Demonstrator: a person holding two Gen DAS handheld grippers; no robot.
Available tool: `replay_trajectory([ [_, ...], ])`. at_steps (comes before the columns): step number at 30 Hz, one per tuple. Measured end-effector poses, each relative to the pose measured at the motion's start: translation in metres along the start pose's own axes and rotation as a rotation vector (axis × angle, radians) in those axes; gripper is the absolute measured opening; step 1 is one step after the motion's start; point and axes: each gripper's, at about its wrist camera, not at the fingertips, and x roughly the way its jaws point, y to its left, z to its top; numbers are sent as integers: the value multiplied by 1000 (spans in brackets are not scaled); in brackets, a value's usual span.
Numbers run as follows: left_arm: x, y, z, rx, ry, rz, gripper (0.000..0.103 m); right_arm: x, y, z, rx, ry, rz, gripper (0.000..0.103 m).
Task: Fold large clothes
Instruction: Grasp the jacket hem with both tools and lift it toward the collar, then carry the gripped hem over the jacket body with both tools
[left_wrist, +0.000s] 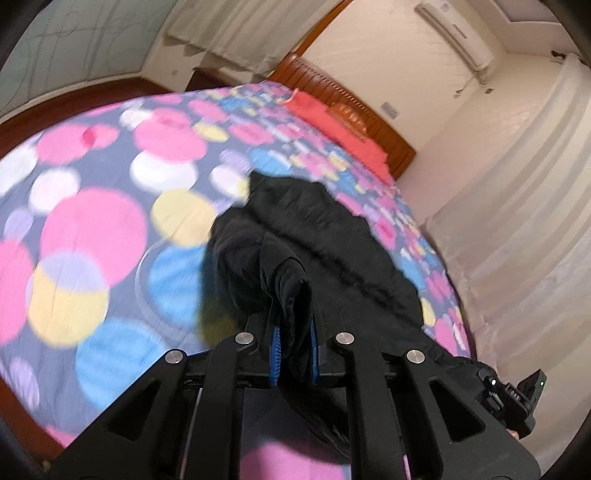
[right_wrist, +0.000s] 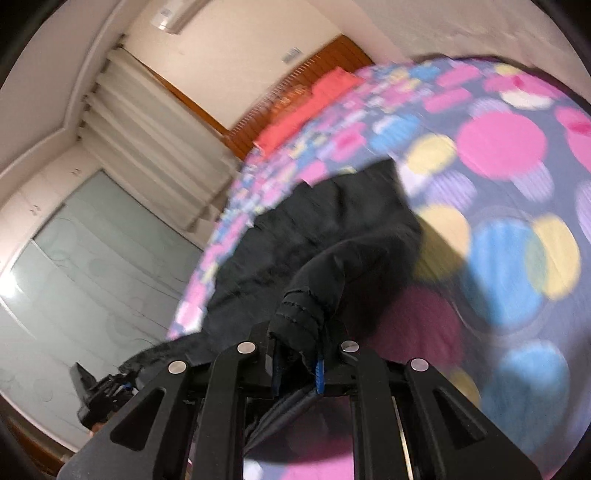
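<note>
One black garment (left_wrist: 325, 236) lies on the dotted bedspread (left_wrist: 92, 229), and two grippers pinch it. The left gripper (left_wrist: 293, 332) has its jaws pressed onto a fold of the fabric, which rises between the blue pads (left_wrist: 275, 349) and spreads ahead of them. The right gripper (right_wrist: 295, 339) has its jaws clamped on a stitched edge; the cloth runs forward and left from there. One red pillow (left_wrist: 332, 122) lies far beyond, against one wooden headboard (left_wrist: 354, 103).

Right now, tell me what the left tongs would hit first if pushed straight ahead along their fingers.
The left tongs are already shut on a fold of the bulky black padded garment; straight on lies more of it, then probably the polka-dot bedspread, though depth is unclear.
</note>
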Motion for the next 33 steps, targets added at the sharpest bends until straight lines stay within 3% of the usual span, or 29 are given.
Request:
replay_trajectory([
  [9,57,-31,99,38,-75,-15,11,60,28,101,-37,-95,43,13],
  [18,204,-52,183,98,-22,125,11,177,11,192,-4,-59,-61,13],
  [27,345,-37,212,130,78,290,11,300,-50,224,37,63,-247,13],
  [33,392,-32,204,219,111,371,11,340,-78,216,66,123,-299,15],
])
